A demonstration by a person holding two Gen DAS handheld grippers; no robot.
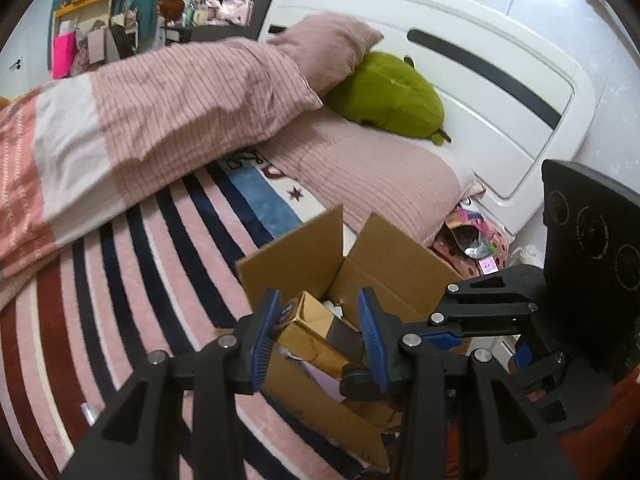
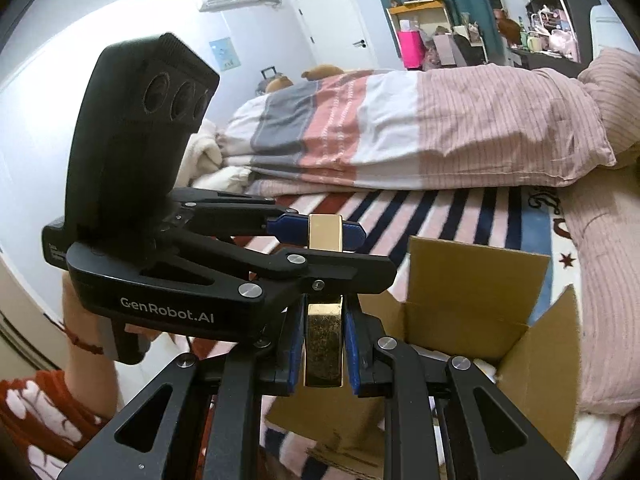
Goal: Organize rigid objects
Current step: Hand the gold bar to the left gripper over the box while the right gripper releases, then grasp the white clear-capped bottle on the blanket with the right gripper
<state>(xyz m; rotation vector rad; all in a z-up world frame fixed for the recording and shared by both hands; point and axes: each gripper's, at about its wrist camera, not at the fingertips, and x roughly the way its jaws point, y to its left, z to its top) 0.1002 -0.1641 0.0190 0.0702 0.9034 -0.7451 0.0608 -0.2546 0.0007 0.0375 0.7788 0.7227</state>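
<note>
A slim gold box (image 1: 316, 334) (image 2: 324, 340) hangs above an open cardboard box (image 1: 360, 276) (image 2: 472, 304) that stands on the striped bed cover. My right gripper (image 2: 323, 344) is shut on the gold box's near end; it also shows in the left wrist view (image 1: 436, 336). My left gripper (image 1: 316, 320) has its blue pads on both sides of the gold box's far end; in the right wrist view (image 2: 320, 230) they sit flat against it. The cardboard box's flaps stand up. White items lie inside it, mostly hidden.
A folded pink striped duvet (image 1: 160, 112) (image 2: 400, 132) lies across the bed. Pink pillows (image 1: 380, 176) and a green plush (image 1: 388, 96) lie by the white headboard (image 1: 500, 92). A colourful bag (image 1: 476, 240) sits beside the bed. Shelves and a door (image 2: 332, 20) stand beyond.
</note>
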